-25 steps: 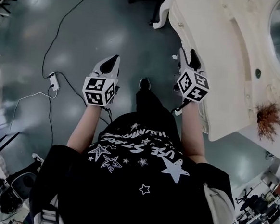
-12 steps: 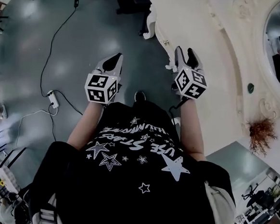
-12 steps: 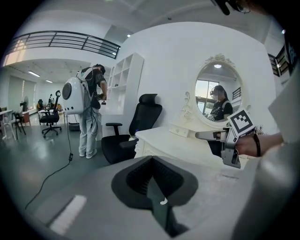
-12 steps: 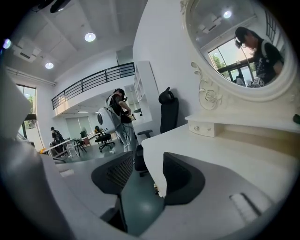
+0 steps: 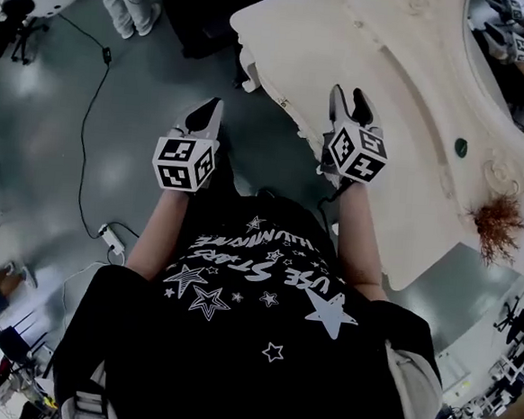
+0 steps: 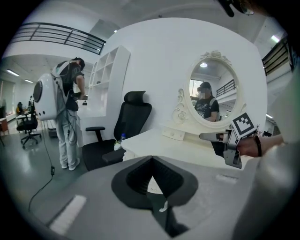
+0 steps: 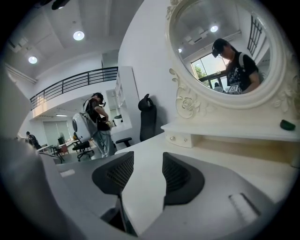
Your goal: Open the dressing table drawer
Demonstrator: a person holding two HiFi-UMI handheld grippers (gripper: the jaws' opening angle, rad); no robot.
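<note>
- Seen from the head view, the left claw (image 5: 206, 114) hangs over the floor, and the right claw (image 5: 352, 103) is at the dressing table's (image 5: 406, 98) front edge.
- Left gripper view: the claw is pinched together and empty.
- Right gripper view: the claw is parted narrowly and empty above the worktop (image 7: 140, 154). The small drawer (image 7: 180, 138) below the mirror (image 7: 225, 51) is closed.

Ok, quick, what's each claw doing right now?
Left claw: closed, holding nothing.
Right claw: open, holding nothing.

Open office-like lab hall, black swivel chair (image 6: 130, 123), floor cables (image 5: 85, 145), mezzanine railing (image 7: 79, 79), white shelving (image 6: 108, 70)
</note>
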